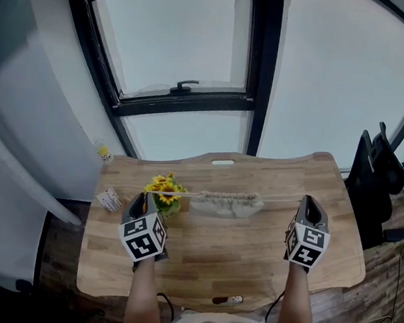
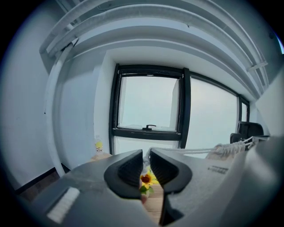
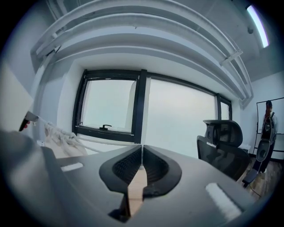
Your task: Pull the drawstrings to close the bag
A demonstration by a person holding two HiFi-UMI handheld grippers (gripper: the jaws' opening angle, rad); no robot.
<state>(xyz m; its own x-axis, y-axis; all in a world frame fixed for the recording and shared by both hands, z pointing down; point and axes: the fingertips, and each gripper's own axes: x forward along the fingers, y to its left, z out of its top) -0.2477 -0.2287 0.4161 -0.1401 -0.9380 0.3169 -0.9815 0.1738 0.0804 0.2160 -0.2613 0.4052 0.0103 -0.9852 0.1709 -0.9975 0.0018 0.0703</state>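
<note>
Clenched on thin, limp drawstrings [image 1: 280, 198] with left gripper [image 1: 149, 197] and right gripper [image 1: 307, 200], cinching soft, light bag [image 1: 226, 203]

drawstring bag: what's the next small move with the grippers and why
Probably draw both grippers a little further apart. The left gripper and right gripper each pinch a drawstring pulled straight from the drawstring bag, whose mouth looks bunched but maybe not fully cinched.

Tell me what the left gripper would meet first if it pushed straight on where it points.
Likely the sunflowers, which sit ahead of the left gripper, in line with its jaws; how far is unclear.
</note>
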